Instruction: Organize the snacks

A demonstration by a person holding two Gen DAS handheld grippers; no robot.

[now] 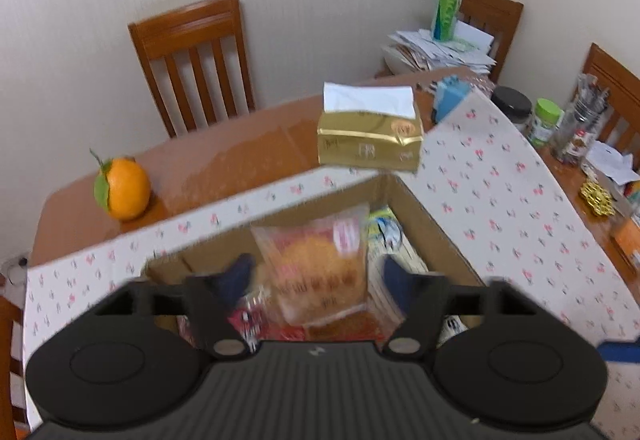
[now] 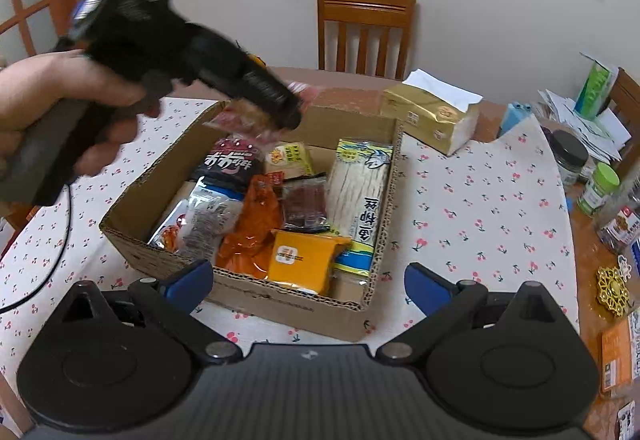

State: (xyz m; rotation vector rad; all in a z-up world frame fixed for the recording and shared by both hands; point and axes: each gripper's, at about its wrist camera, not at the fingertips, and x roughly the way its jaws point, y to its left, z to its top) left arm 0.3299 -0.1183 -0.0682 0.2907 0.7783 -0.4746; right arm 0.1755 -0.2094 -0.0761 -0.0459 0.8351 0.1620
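The left gripper (image 1: pixel 316 276) is hanging over the far left corner of a cardboard box (image 2: pixel 280 304), its blue-padded fingers (image 1: pixel 236 276) standing apart. Between them a clear, crinkly packet (image 1: pixel 320 264) with a round golden cake inside is showing, blurred; neither pad appears to be pressing on it, and whether it is resting on anything cannot be told. In the right wrist view the same gripper is a dark smear, gripped by a hand (image 2: pixel 60 108) cut off at the picture's left edge, with the packet half hidden behind its tip.

The right gripper (image 2: pixel 308 286) is sitting just in front of the box's near wall, its blue pads wide apart and holding nothing.

The box is shallow, open-topped, with raw corrugated edges. Inside, glossy snack bags are lying packed together: a long pale noodle pack (image 2: pixel 356 200) along the right wall, a yellow pouch (image 2: pixel 300 260) at the near side, an orange wrapper (image 2: pixel 256 224) beside it, a black bag (image 2: pixel 230 164) toward the back.

The box is standing on a white cloth (image 2: pixel 480 208) printed with small cherries. Beyond its far right corner a gold foil tissue pack (image 1: pixel 368 140) is lying; far left, a round orange (image 1: pixel 124 188) is sitting on bare wood.
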